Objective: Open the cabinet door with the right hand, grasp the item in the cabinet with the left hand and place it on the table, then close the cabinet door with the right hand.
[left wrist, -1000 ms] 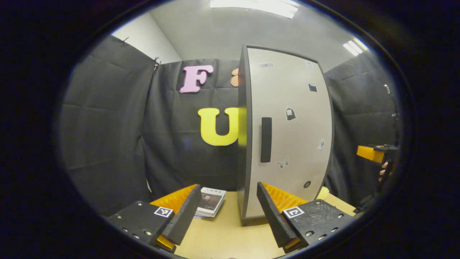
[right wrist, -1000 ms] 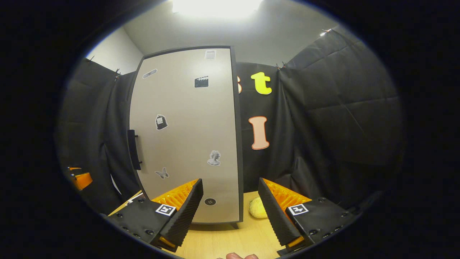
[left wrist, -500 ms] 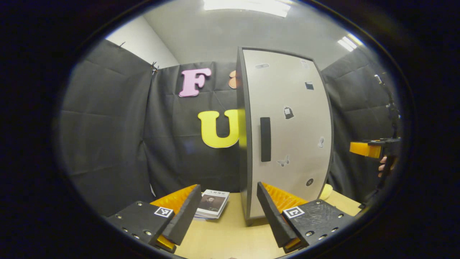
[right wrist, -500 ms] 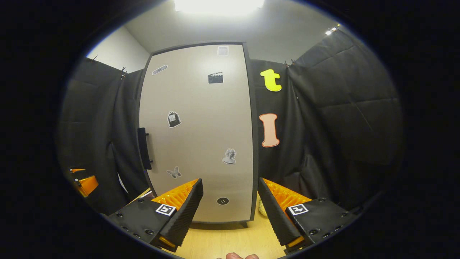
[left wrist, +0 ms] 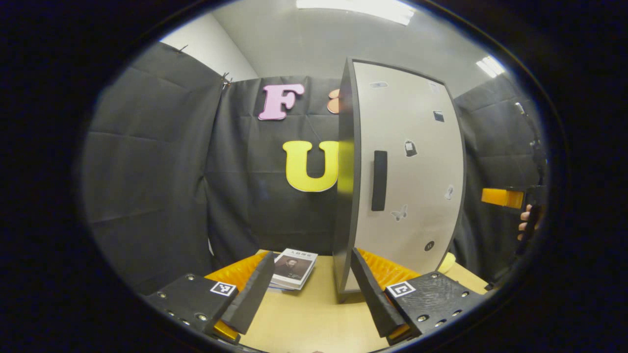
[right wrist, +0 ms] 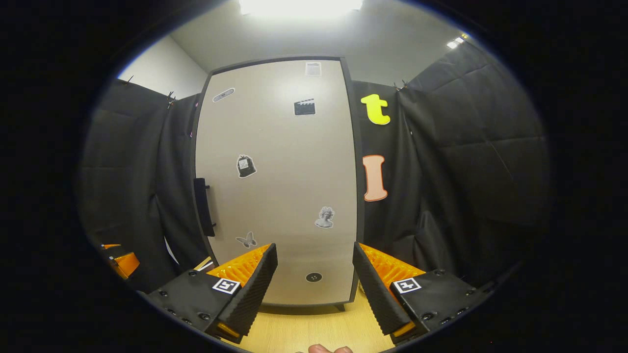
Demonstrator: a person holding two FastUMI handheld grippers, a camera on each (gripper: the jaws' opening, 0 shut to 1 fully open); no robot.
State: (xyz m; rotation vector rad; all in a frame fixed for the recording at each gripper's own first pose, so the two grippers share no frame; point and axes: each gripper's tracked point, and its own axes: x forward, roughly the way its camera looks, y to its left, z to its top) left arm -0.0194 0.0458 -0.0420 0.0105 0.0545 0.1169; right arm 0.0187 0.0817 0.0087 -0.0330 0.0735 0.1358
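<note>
Nothing of the task looks done yet, judging by the shut door.

From the left gripper view, the left gripper (left wrist: 309, 289) hangs low over the table (left wrist: 314, 318) with its fingers spread wide and nothing between them. Ahead stands the cabinet (left wrist: 346, 196), a tall box with dark edges, and its door (left wrist: 417, 162) is a smooth pale panel dotted with small stickers, lying flush and closed. A flat, dark, upright handle (left wrist: 379, 180) sits near the door's left edge. Near the cabinet's left side a thin book (left wrist: 294, 267) lies flat on the light wood-grain tabletop, and something pale yellow peeks out past the cabinet's far corner (too little shows to name it). Far right, the right gripper (left wrist: 505, 197) is held up in a hand (left wrist: 527, 223), well apart from the door.

From the right gripper view, its own fingers are likewise wide apart and empty, with ribbed inner faces. They point at the door's lower part, to the right of the handle and not touching it.

Opening, fetching the item (hidden inside) and closing all remain.
</note>
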